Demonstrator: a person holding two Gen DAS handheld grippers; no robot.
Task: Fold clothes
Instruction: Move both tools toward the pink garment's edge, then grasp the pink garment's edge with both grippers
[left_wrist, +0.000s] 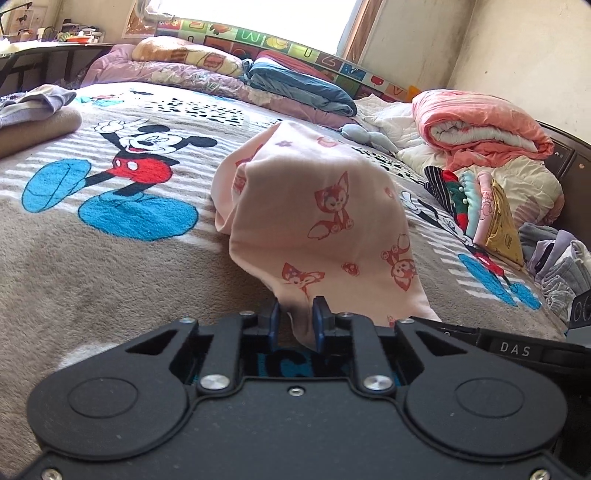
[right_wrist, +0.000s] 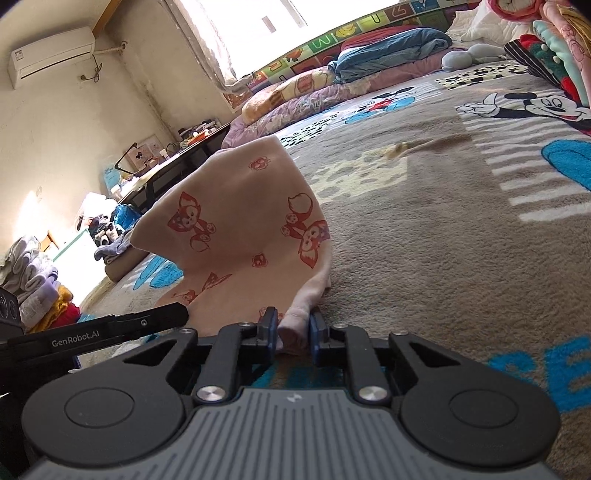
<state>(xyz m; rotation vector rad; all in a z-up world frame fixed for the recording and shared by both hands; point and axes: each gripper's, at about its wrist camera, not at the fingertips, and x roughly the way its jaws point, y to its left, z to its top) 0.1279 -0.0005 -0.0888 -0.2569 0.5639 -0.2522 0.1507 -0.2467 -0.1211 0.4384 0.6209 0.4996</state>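
Observation:
A pale pink garment (left_wrist: 317, 206) printed with red foxes stands up from the bed in a loose tent shape. My left gripper (left_wrist: 297, 314) is shut on its near edge, the cloth bunched between the blue pads. The same garment (right_wrist: 240, 229) shows in the right wrist view. My right gripper (right_wrist: 293, 325) is shut on another bunched edge of it, low over the blanket. The two grippers are close together; the right one's body (left_wrist: 513, 347) shows at the left view's right edge, and the left one's finger (right_wrist: 122, 325) shows in the right view.
The bed is covered by a grey Mickey Mouse blanket (left_wrist: 122, 173). A row of folded clothes (left_wrist: 476, 206) and a rolled pink quilt (left_wrist: 480, 129) lie at the right. Pillows and quilts (left_wrist: 207, 62) line the far side. A folded beige pile (left_wrist: 33, 125) lies at the left.

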